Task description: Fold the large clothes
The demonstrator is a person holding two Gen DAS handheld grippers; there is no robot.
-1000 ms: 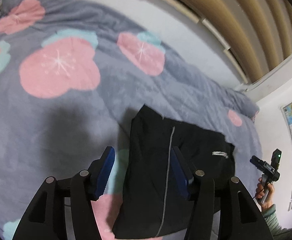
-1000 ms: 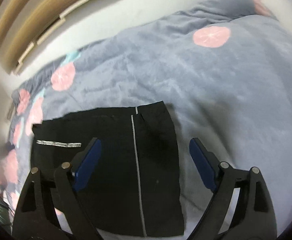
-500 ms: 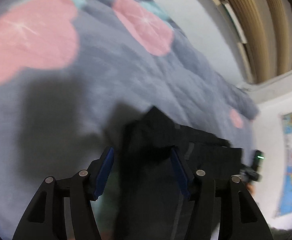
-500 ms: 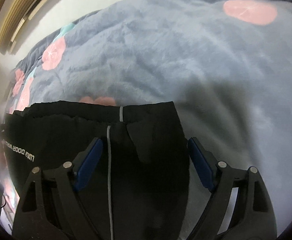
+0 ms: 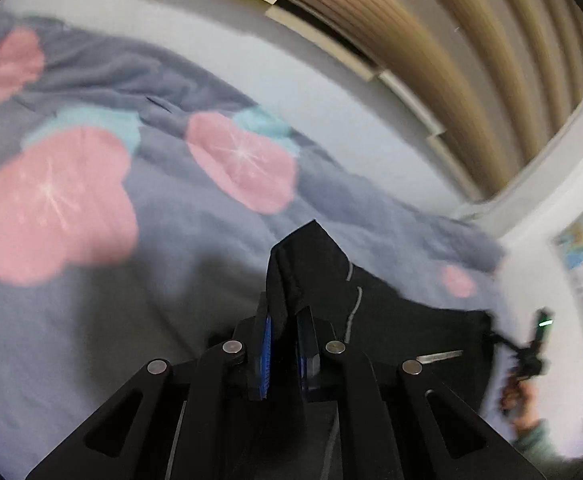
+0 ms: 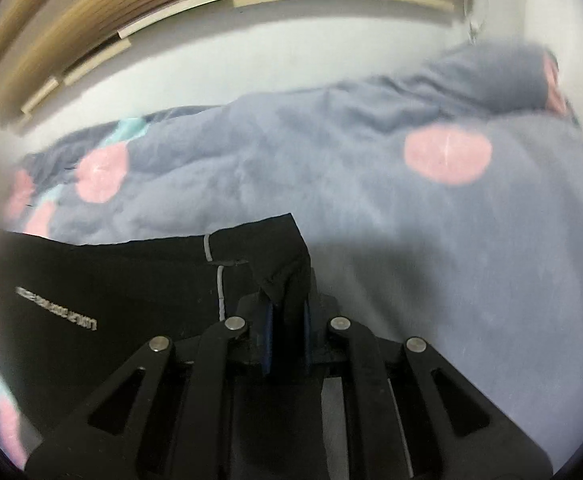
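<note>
Slippage is the risk: left claw [image 5: 282,336] and right claw [image 6: 287,312] each pinch a bunched corner of the black garment [image 6: 131,276], which trails back from them over the bed's grey blanket [image 6: 371,200], so an uneven pull could tear either corner free

My left gripper [image 5: 283,332] is matte black plastic, with angular linkage arms pierced by long triangular cut-outs and joined by round silver pivot pins. Its fingers [image 5: 265,340] carry bright blue ribbed pads on their inner faces. My right gripper [image 6: 287,320] is built the same: black arms, silver pins, blue-lined fingers [image 6: 268,330].
</note>
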